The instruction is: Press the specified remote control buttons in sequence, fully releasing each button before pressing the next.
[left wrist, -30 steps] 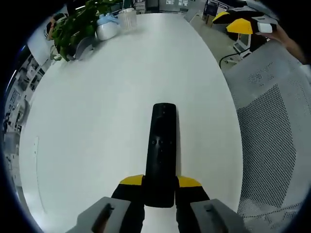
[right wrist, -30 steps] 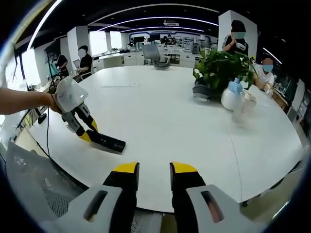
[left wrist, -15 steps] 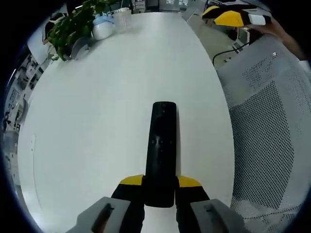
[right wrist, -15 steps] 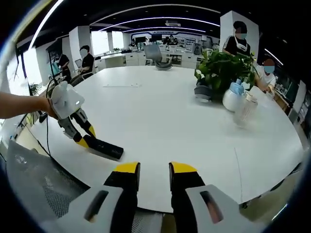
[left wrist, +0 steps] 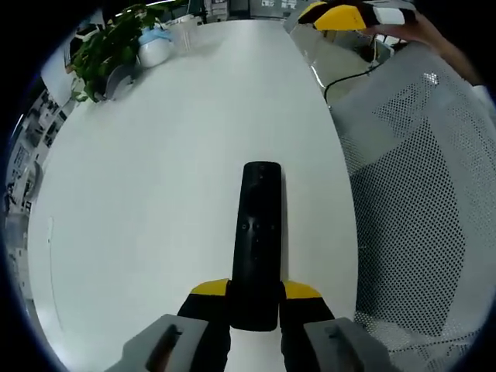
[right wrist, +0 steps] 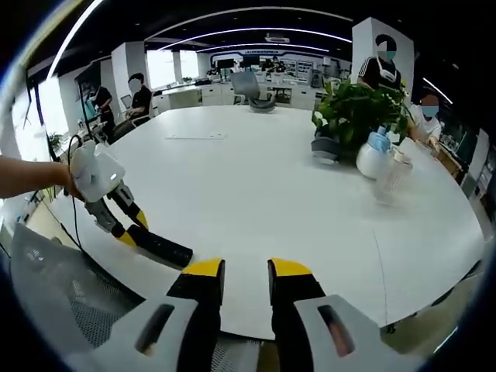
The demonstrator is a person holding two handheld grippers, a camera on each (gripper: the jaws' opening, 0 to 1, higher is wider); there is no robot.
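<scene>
Black remote (left wrist: 260, 240) clamped at its near end between the yellow-tipped jaws of the left gripper (left wrist: 256, 293), held over the white table (left wrist: 155, 178). Long axis straight out along the jaws, far end aimed across the tabletop toward the far side in the left gripper view. Small buttons just visible around the middle of its top face, too small to tell apart. Seen from the right gripper view: same remote (right wrist: 161, 248) low near the table's near edge, left gripper (right wrist: 124, 231) angled down onto it from a hand (right wrist: 66, 180) at the left, far end pointing right along the edge; touching the surface or just above it, hard to say.

Right gripper (right wrist: 236, 273) hanging off the table's near edge, jaws parted by a narrow gap, nothing between them. Well apart from the remote. Also caught at the top of the left gripper view, yellow tips (left wrist: 333, 14) up beyond the chair.

Mesh chair back (left wrist: 418, 194) crowding the right side of the left gripper view, right beside the table edge. Cable (left wrist: 349, 74) trailing past it. On the far side of the table: leafy potted plant (right wrist: 353, 108), pale kettle (right wrist: 373, 155) and clear cup (right wrist: 391, 177) just beside it. Open white surface ahead of the remote. People (right wrist: 139, 97) seated and standing around the office behind, another chair (right wrist: 246, 85) at the table's far end.
</scene>
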